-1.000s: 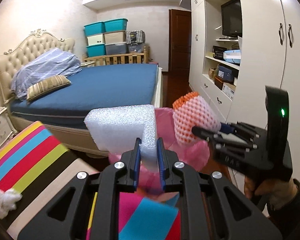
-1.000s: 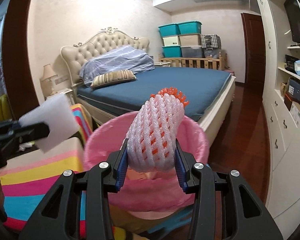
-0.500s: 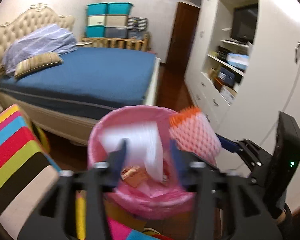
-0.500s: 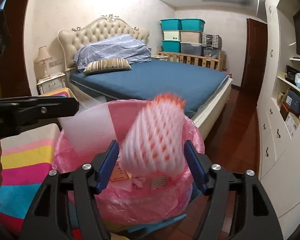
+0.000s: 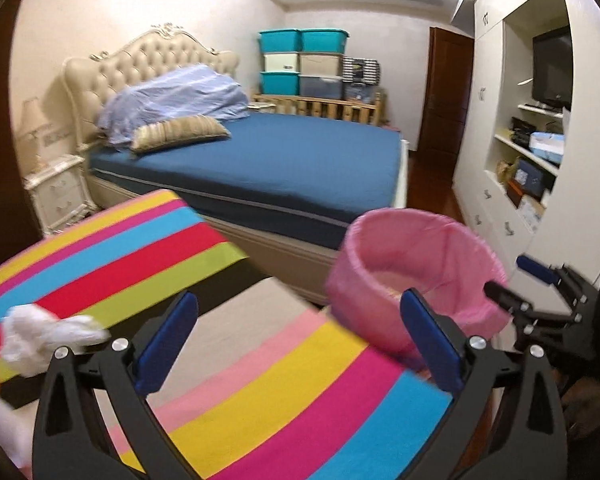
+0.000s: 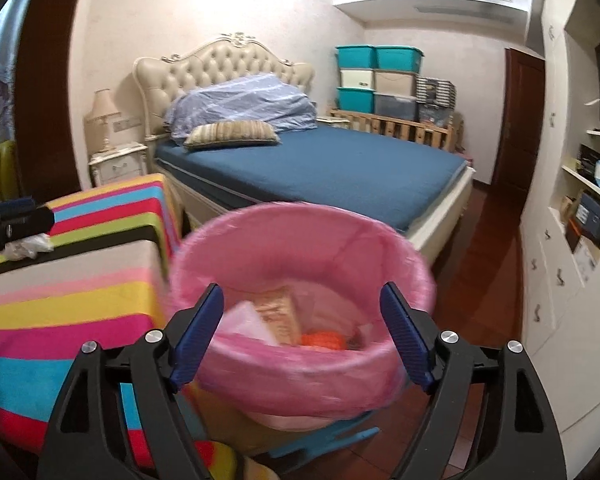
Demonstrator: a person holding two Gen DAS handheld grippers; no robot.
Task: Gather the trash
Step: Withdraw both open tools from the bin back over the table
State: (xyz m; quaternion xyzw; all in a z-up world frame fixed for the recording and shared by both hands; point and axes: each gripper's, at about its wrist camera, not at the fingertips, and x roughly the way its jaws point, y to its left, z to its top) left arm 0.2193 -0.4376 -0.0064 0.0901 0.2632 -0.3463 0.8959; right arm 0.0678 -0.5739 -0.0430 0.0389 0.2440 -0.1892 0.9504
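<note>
Both tools stand spread with nothing between their pads. Left tool [image 5: 300, 344] hangs over the striped table [image 5: 260, 380]; right tool [image 6: 302, 338] hangs over the pink-lined bin [image 6: 300, 364], which stands beside the table's edge, the bed [image 6: 332, 168] behind it. Trash lies inside the bin: a tan wrapper [image 6: 278, 314] and an orange item [image 6: 324, 338], blurred, possibly netting. A crumpled white tissue [image 5: 40, 334] lies on the table's left part.
</note>
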